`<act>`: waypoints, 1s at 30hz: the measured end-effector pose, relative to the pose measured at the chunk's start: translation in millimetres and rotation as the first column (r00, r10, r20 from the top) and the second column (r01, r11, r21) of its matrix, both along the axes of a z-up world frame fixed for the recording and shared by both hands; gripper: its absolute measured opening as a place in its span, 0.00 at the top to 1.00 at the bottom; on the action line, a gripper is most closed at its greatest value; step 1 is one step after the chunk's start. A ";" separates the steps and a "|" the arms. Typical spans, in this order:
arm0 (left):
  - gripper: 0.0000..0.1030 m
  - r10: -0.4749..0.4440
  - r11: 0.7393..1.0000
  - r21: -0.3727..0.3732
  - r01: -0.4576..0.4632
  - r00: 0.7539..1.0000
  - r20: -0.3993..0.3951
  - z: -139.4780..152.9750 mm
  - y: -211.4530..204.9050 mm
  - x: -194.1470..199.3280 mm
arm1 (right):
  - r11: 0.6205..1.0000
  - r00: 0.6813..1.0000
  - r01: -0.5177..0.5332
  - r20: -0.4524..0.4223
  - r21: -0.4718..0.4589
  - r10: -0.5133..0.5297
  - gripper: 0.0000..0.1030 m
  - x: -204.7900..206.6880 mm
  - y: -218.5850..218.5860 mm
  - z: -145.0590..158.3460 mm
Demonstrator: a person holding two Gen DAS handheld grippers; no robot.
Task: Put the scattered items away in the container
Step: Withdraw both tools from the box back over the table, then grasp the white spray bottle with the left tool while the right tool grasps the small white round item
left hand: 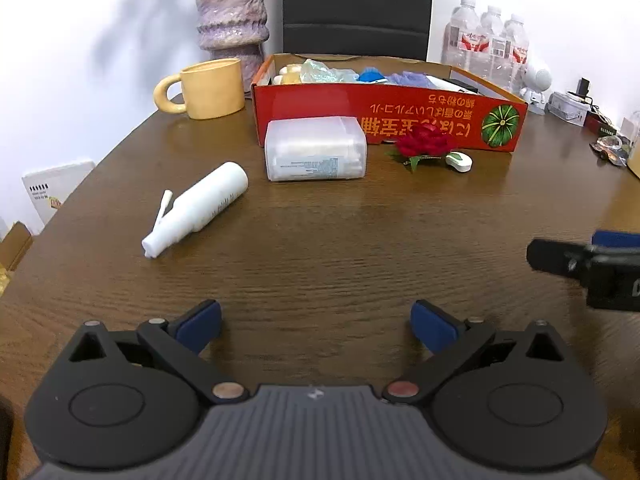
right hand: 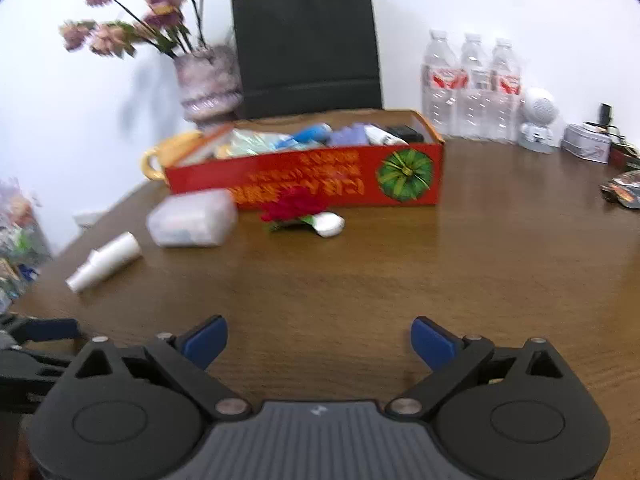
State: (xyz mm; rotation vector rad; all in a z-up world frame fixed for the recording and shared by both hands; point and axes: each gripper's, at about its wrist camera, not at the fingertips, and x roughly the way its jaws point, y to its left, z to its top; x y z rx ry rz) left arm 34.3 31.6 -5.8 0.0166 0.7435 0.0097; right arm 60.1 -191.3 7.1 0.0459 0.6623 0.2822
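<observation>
Both tools low over the brown wood-grain desk (left hand: 320, 248), nothing held. Left gripper (left hand: 316, 326) spread wide at the bottom of its own frame, blue pads empty. Right gripper (right hand: 319, 342) likewise spread wide and empty, bottom centre of its view.

Open red cardboard box with a green pumpkin print (left hand: 384, 116), upper centre, already part filled with soft packets and small tubes. Still loose on the desk in front of it:
- clear rectangular plastic case of white contents (left hand: 315, 149), just beside the box's front wall, centre of the left view
- white plastic spray bottle lying on its side (left hand: 198, 210), left of centre, nozzle toward the camera
- red artificial rose (left hand: 426, 143), close against the box front, with a small white oval clip-like piece (left hand: 459, 161) touching its right side

Probable step: approach for the next pick. Best done one item per gripper: left toward the bottle, gripped across the body rather than the thin nozzle; right toward the rose, pinched low at the stem or leaves, not the petals. Worth keeping the tips clear of the box wall, and clear of the yellow ceramic mug (left hand: 204, 88) at upper left.
</observation>
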 end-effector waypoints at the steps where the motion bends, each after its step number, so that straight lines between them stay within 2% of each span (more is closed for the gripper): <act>1: 0.00 0.001 1.000 0.001 -0.001 1.000 0.003 0.0 -0.3 -1.9 | 1.000 1.000 0.006 -0.012 -0.011 -0.006 0.04 -0.9 0.2 -1.9; 5: 0.00 -0.015 1.000 0.003 0.015 0.999 0.049 -4.9 0.1 -11.8 | 0.999 0.999 0.020 -0.035 -0.050 -0.022 0.02 -9.2 0.3 -11.8; 9: 0.00 -0.015 1.000 -0.001 0.015 0.999 0.048 -5.1 0.1 -11.6 | 0.991 0.999 0.027 -0.027 -0.128 -0.031 0.00 -18.2 6.8 -18.6; 18: 0.00 -0.024 1.000 0.002 0.024 0.999 0.048 -5.3 -5.8 -9.1 | 0.992 1.000 0.017 -0.019 -0.125 -0.020 0.00 -15.1 15.1 -19.5; 22: 0.00 -0.067 0.997 -0.031 0.069 0.996 0.054 2.0 4.3 -0.1 | 0.992 1.000 -0.003 -0.019 -0.124 0.001 0.00 -14.0 17.2 -18.8; 25: 0.00 -0.025 0.998 -0.047 0.029 0.997 0.076 13.2 27.0 22.2 | 0.990 0.997 -0.070 -0.053 -0.119 0.064 0.00 3.8 16.0 -13.9; 28: 0.00 0.047 0.998 -0.043 -0.042 0.994 0.101 19.4 50.6 38.0 | 0.992 0.995 -0.094 -0.046 -0.085 0.090 0.11 32.3 13.3 -6.0; 30: 0.00 0.066 0.996 -0.058 -0.060 0.992 0.108 19.2 64.0 49.0 | 0.991 0.995 -0.099 -0.015 -0.089 0.098 0.13 53.3 13.8 -0.9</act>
